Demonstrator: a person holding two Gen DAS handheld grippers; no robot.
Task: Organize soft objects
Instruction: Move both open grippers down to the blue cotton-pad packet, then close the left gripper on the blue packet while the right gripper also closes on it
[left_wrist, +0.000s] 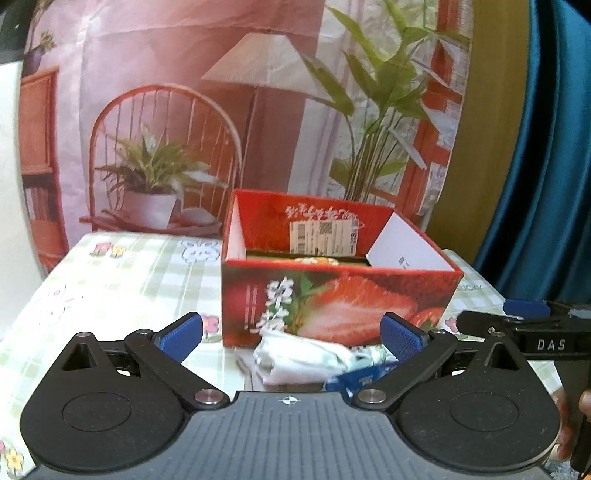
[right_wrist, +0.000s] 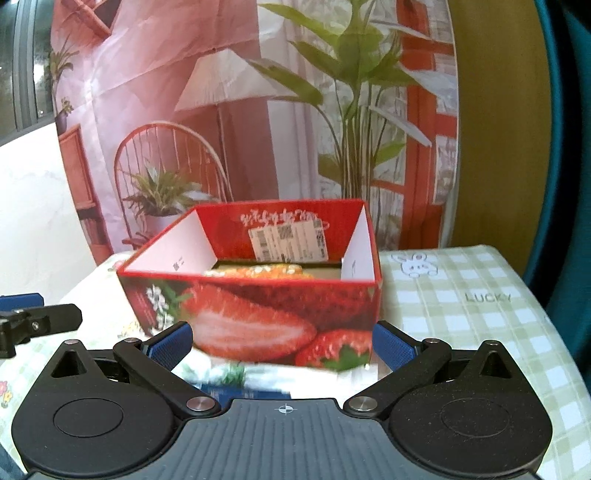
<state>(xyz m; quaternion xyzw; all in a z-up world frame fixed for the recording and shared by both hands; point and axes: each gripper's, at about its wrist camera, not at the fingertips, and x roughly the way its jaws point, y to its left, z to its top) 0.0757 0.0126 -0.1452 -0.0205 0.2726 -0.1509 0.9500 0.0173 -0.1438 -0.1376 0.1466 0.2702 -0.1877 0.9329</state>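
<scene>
A red strawberry-print box stands open on the table; it also shows in the right wrist view. An orange-and-white soft item lies inside it. A white soft packet with green print and a blue label lies on the cloth against the box's front; it is blurred in the right wrist view. My left gripper is open, its blue fingers on either side of the packet. My right gripper is open just above the packet, and also shows in the left wrist view.
The table has a green-checked cloth with flowers, with "LUCKY" printed at the right. A printed backdrop of a chair, lamp and plants hangs behind. A teal curtain hangs at right.
</scene>
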